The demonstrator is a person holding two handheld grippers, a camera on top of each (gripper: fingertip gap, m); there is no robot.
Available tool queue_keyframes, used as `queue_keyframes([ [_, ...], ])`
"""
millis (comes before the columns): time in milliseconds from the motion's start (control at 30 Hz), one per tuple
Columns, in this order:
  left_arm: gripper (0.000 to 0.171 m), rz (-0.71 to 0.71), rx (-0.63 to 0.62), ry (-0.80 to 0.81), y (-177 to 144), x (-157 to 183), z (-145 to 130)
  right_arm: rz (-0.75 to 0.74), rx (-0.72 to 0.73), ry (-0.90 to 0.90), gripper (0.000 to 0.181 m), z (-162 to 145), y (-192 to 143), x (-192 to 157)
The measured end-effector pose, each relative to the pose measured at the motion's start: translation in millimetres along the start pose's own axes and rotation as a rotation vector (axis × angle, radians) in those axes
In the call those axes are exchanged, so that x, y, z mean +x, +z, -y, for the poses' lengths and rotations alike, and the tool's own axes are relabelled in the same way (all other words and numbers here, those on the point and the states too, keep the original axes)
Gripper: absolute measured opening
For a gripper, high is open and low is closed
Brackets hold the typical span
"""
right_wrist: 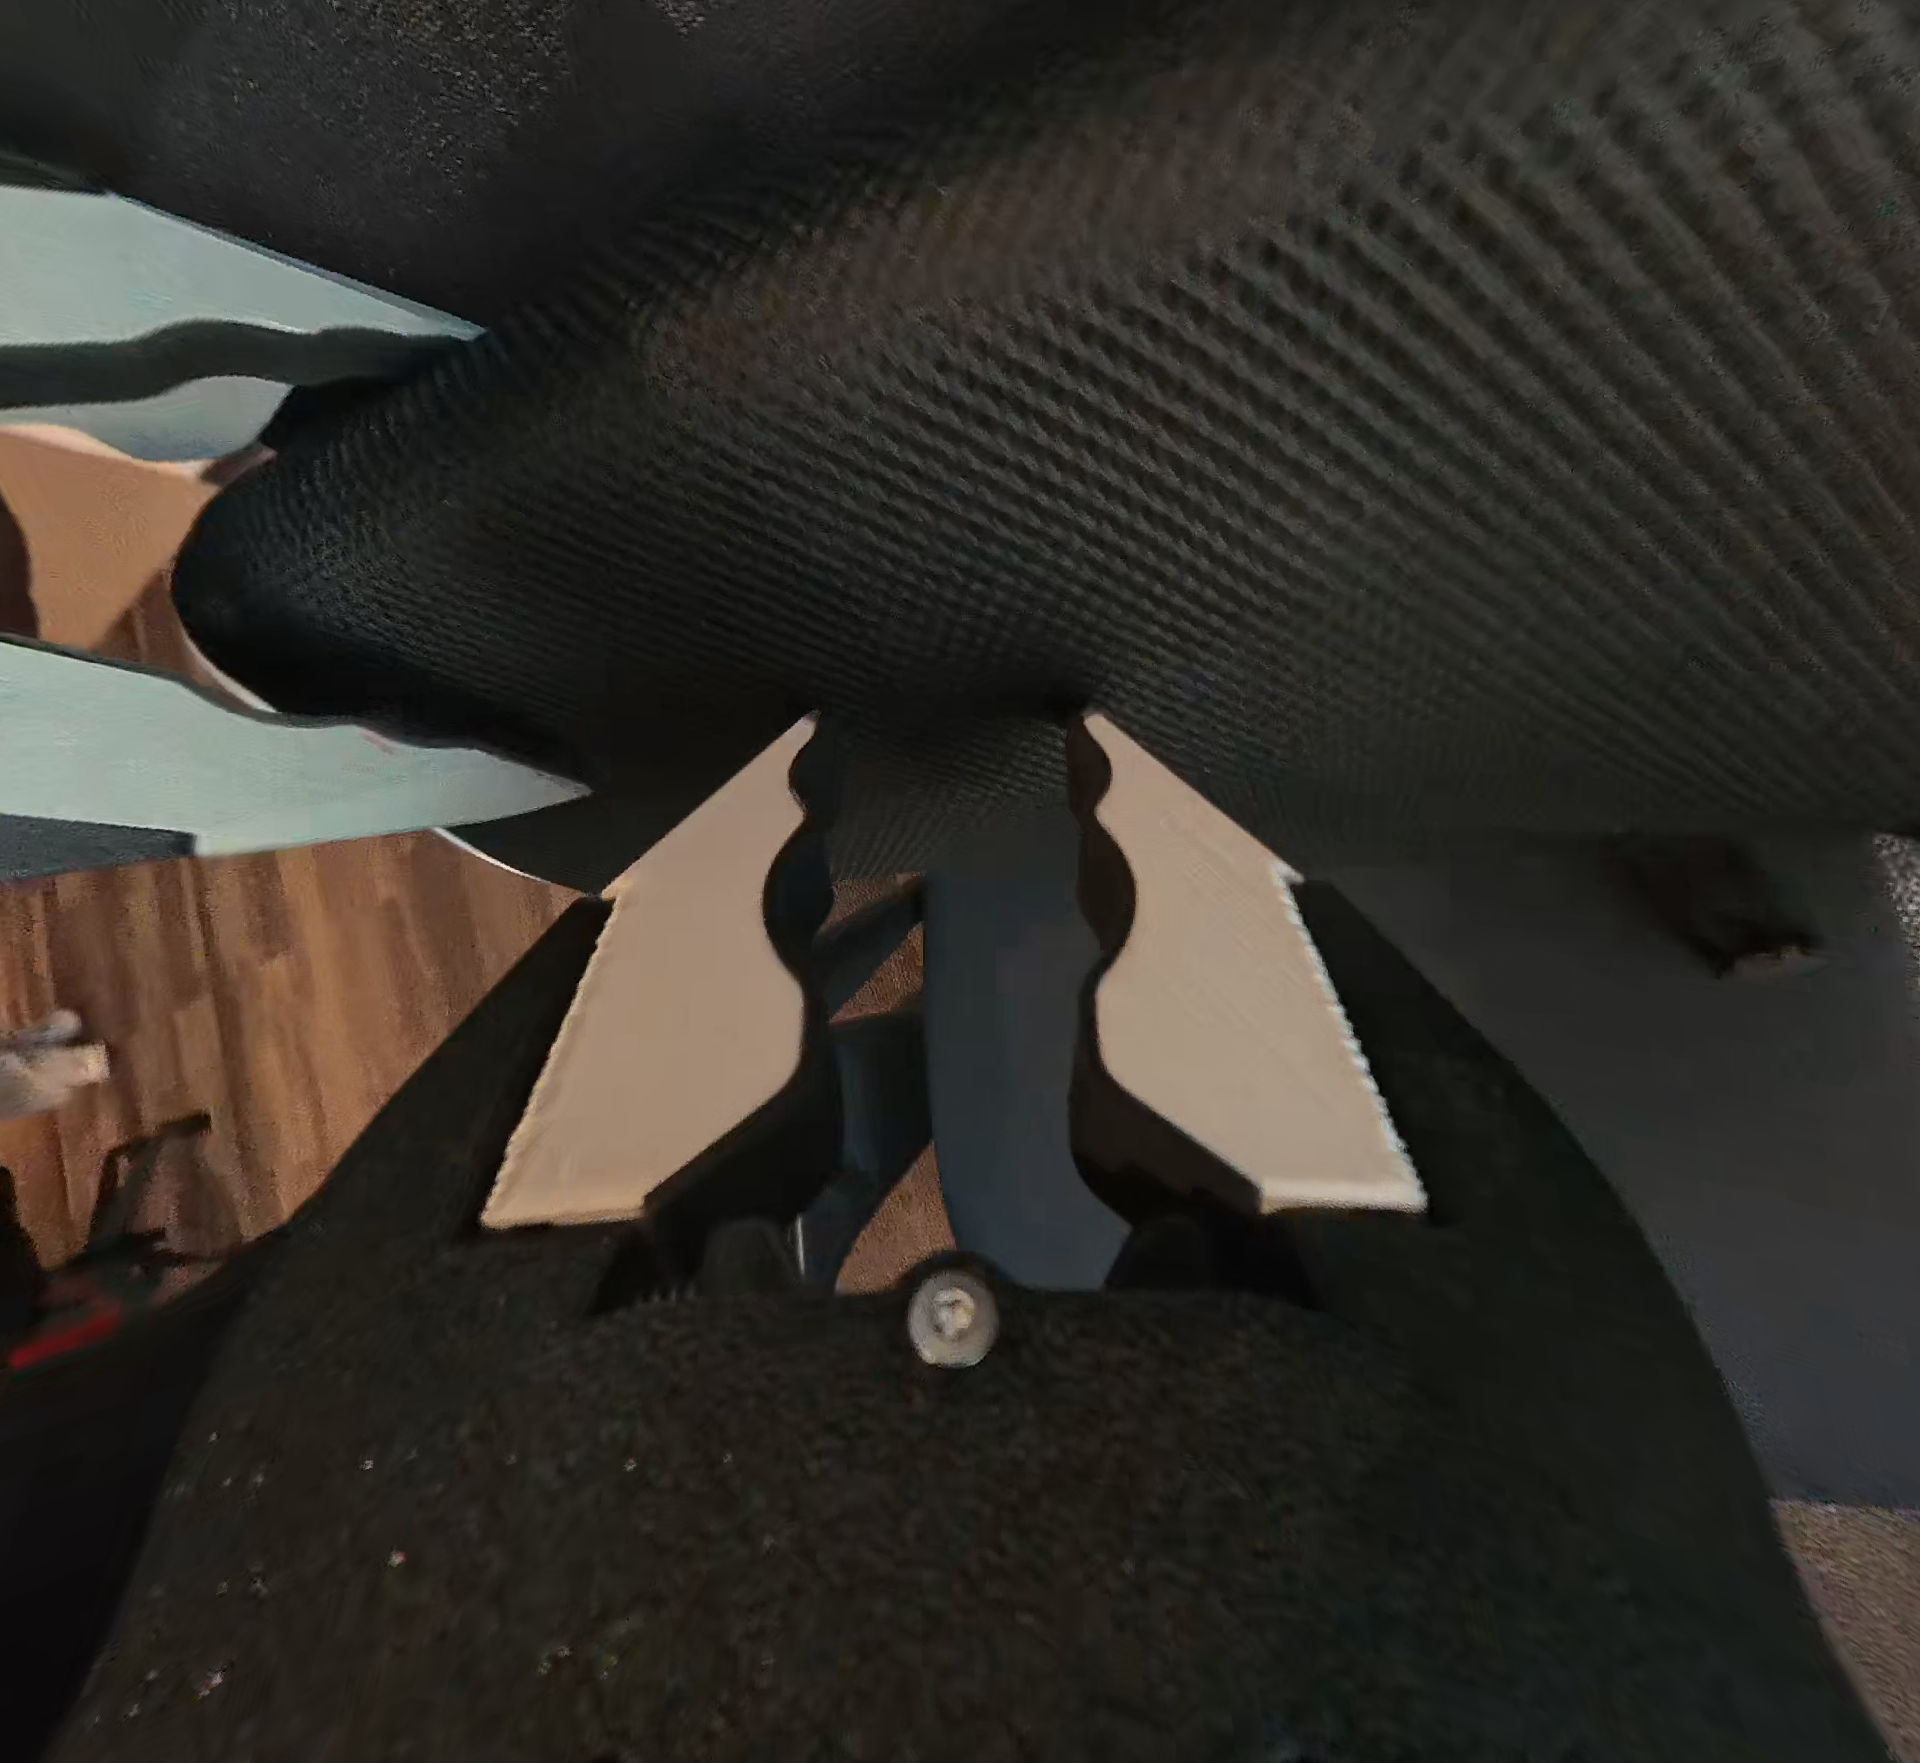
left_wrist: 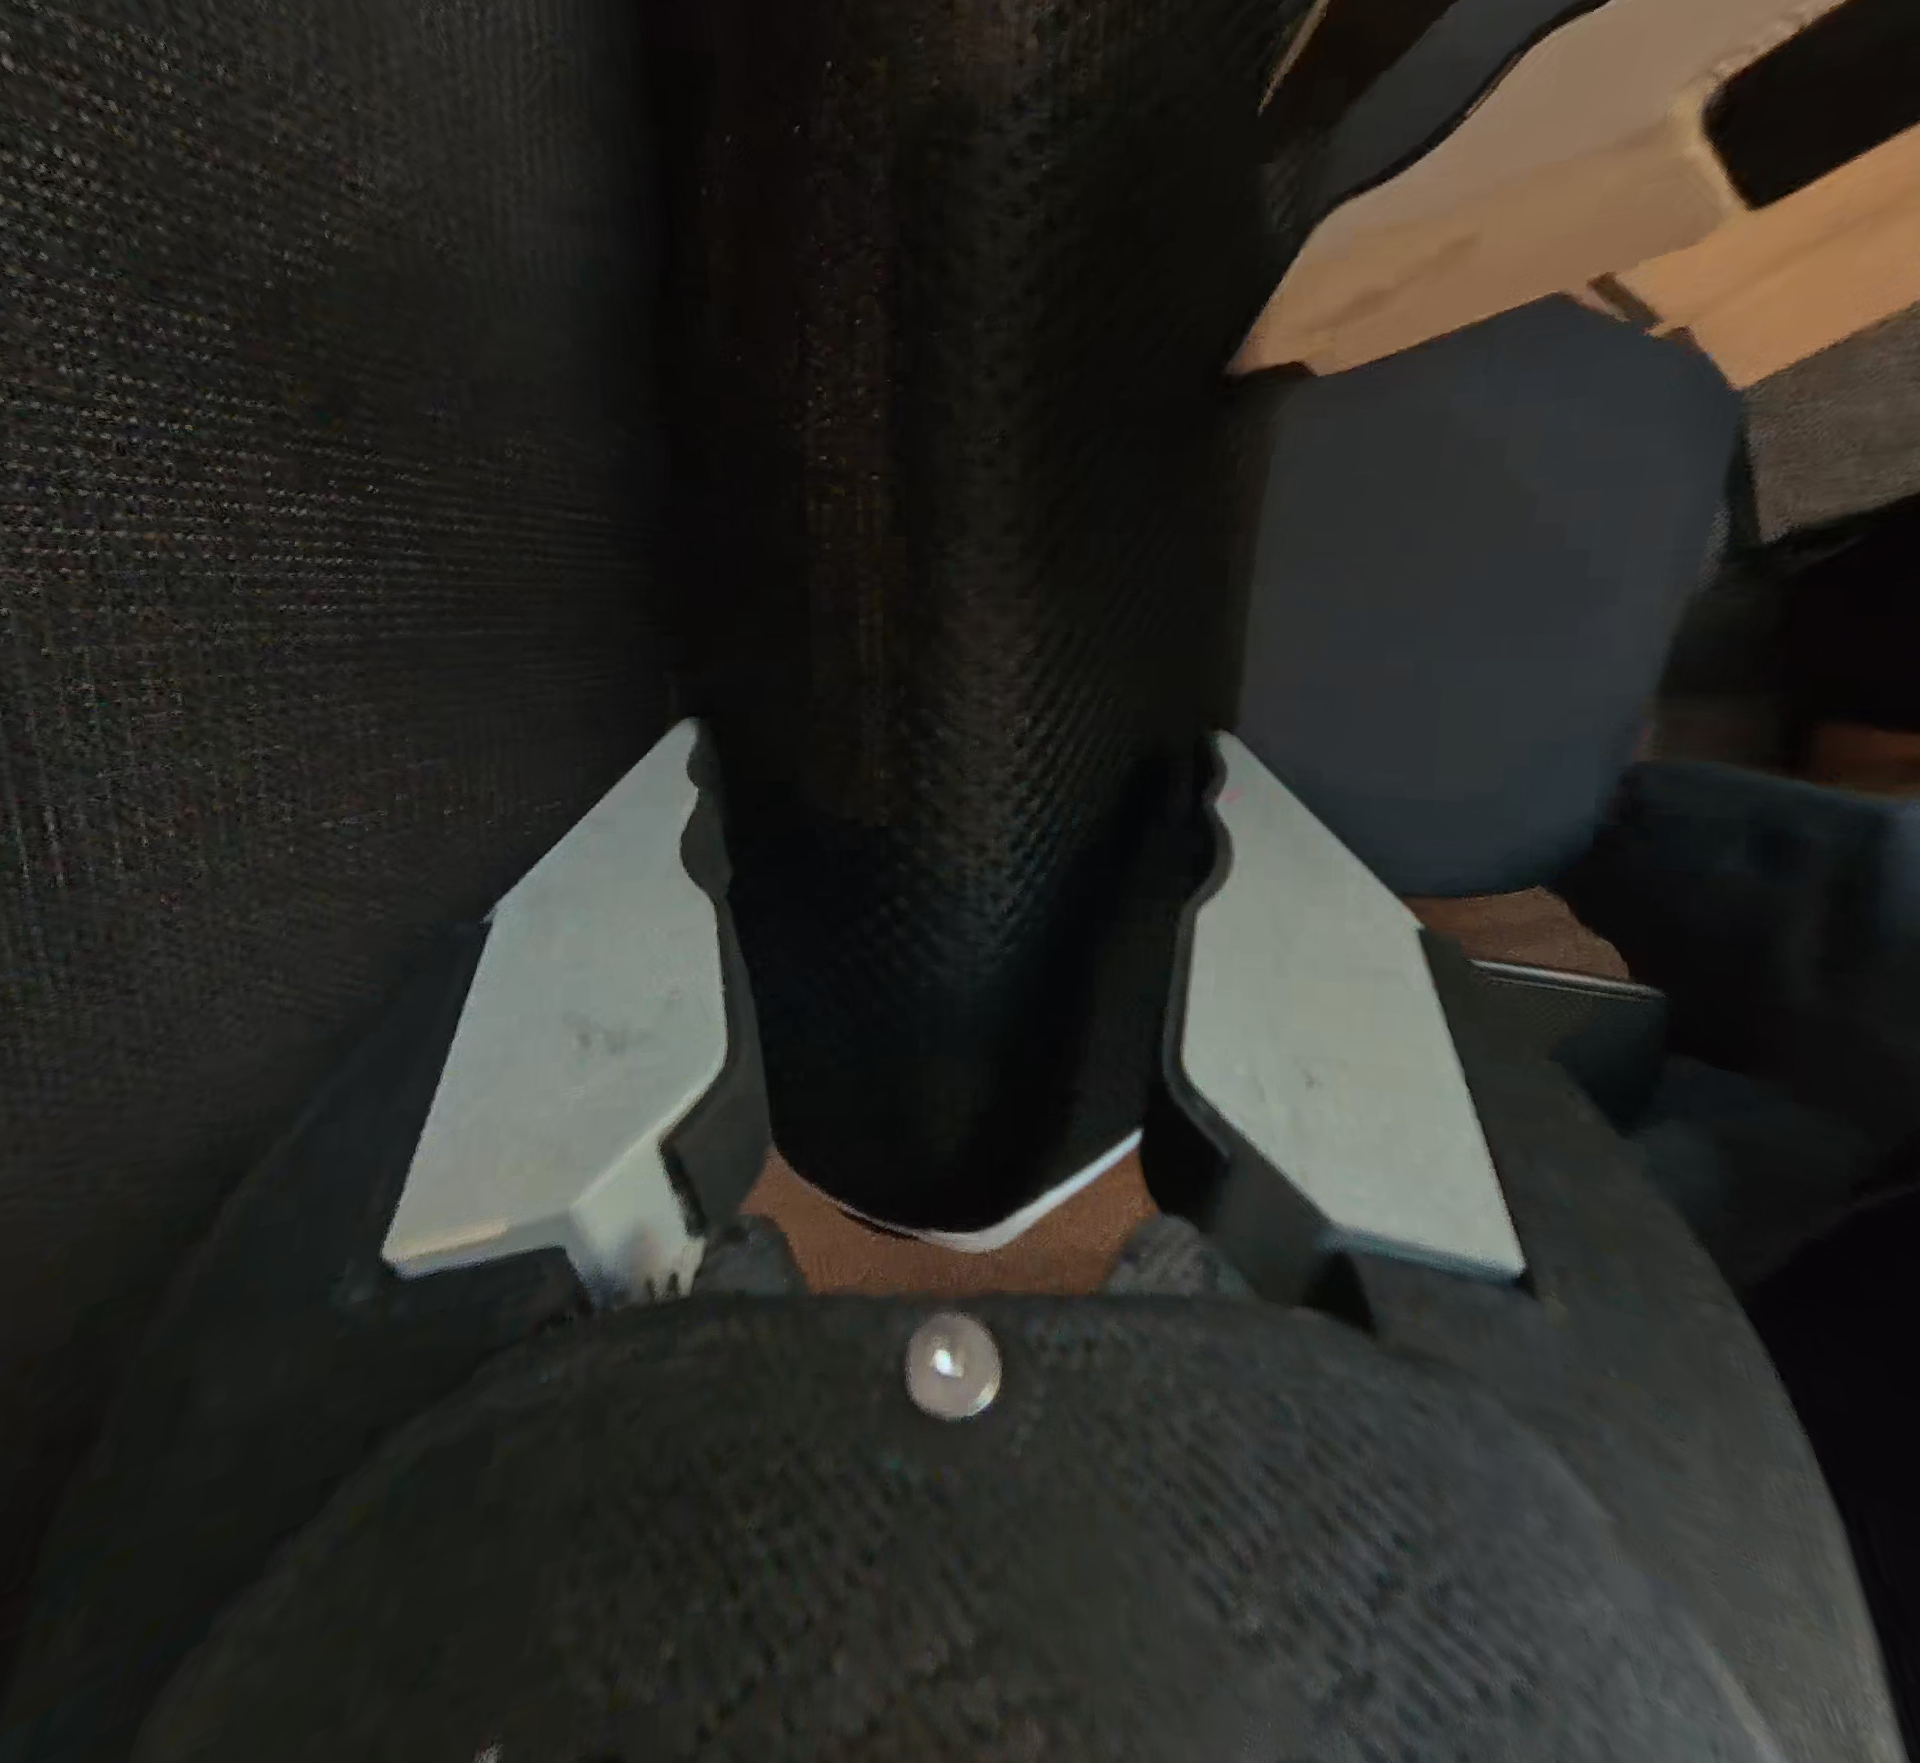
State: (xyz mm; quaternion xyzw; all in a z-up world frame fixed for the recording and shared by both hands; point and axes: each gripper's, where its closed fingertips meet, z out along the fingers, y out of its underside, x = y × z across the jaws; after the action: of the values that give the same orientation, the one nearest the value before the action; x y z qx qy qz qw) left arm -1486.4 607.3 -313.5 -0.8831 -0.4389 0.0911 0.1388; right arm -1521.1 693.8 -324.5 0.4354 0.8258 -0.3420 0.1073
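A thick fold of black woven mesh fabric (left_wrist: 956, 674) is clamped by the left hand-held gripper (left_wrist: 956, 747). Just beside that grip, its lower edge is pinched by the right hand-held gripper (right_wrist: 940, 747).

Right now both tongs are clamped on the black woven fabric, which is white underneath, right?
No. The black woven fabric is black throughout where visible. In the right wrist view, the left tongs and right tongs do pinch its folds.
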Motion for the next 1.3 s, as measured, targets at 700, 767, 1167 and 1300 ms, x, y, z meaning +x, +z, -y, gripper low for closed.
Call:
queue_keyframes([
  [700,0.069,-0.109,0.082,0.036,31,152,-68,-0.520,0.163,-0.004,0.084,-175,-54,35],
  [767,0.066,-0.068,0.139,0.008,42,149,-72,-0.517,0.157,-0.041,0.084,-169,-57,34],
  [1167,0.069,0.278,0.223,-0.450,25,147,-55,-0.322,0.189,-0.356,0.083,-106,-70,13],
  [1300,0.069,0.356,0.236,-0.528,9,166,-56,-0.287,0.197,-0.440,0.083,-107,-88,10],
])
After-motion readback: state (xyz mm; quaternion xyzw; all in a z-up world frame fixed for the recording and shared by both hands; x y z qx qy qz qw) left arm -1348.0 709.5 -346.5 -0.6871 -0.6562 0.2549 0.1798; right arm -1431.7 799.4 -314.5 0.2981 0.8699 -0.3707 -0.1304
